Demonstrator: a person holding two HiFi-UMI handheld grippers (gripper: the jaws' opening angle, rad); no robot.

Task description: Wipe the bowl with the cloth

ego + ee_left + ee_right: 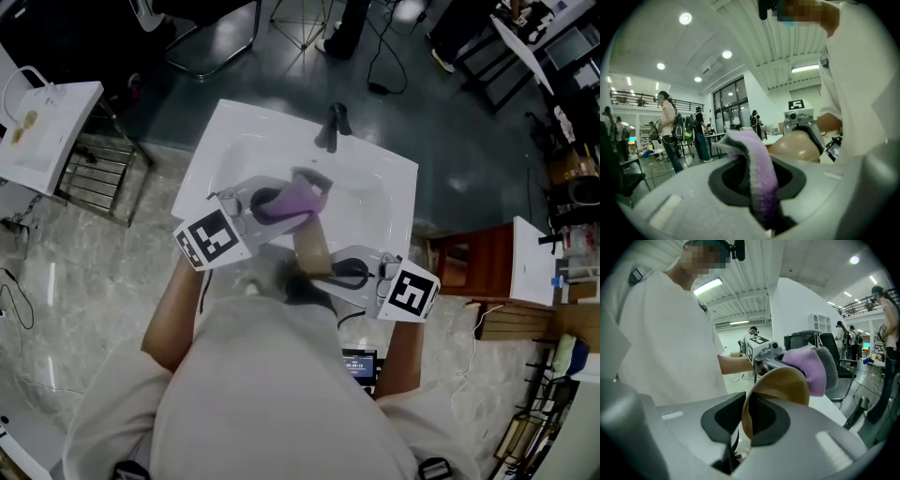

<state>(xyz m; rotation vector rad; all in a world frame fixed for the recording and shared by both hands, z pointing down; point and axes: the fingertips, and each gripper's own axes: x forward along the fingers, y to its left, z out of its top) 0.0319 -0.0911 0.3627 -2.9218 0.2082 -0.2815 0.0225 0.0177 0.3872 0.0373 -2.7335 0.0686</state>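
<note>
Both grippers are raised over the white sink (375,187). In the left gripper view, my left gripper (758,183) is shut on a purple and grey cloth (754,150), which stands up between its jaws. From overhead the cloth (289,201) bulges out of the left gripper (274,202). My right gripper (747,416) is shut on the rim of a tan bowl (780,385), held on edge in the air. The cloth (808,366) rests against the bowl's far side. Below the cloth in the head view lies the bowl (312,246), with the right gripper (330,275) behind it.
A dark faucet (330,127) rises at the sink's far rim. A white table (42,131) stands at the left and a red-brown stool (478,262) at the right. A small lit screen (359,364) sits at my waist. Several people stand in the hall (670,126).
</note>
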